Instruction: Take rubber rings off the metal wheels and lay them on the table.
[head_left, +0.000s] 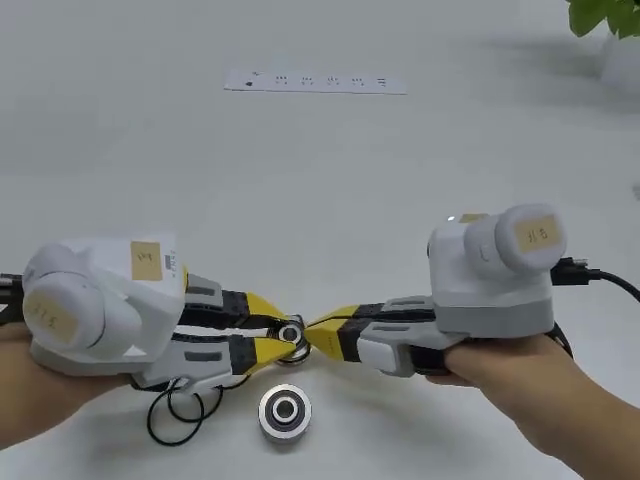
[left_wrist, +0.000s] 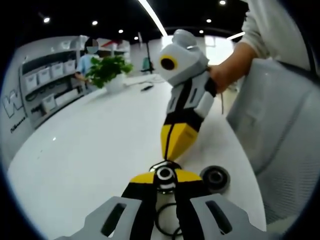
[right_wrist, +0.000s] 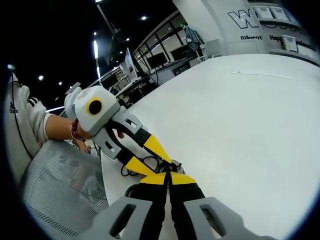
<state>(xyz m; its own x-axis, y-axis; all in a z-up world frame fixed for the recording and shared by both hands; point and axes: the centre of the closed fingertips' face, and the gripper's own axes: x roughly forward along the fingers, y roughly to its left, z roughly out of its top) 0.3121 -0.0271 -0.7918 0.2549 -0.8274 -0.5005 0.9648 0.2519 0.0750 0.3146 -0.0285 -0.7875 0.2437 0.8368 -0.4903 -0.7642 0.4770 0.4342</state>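
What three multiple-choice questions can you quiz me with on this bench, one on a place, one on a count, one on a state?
1. Where does the loose metal wheel lie?
A) in a box
B) on a shelf
C) on the table, on the person's side of the grippers

2. How many metal wheels are there?
A) one
B) two
C) four

3. How is the left gripper?
A) shut on a wheel
B) open and empty
C) lying on its side, let go

Answers:
1 C: it sits flat on the white top, below the jaws in the head view.
2 B: the loose metal wheel plus the held wheel.
3 A: its yellow jaws clamp the held wheel from both sides.
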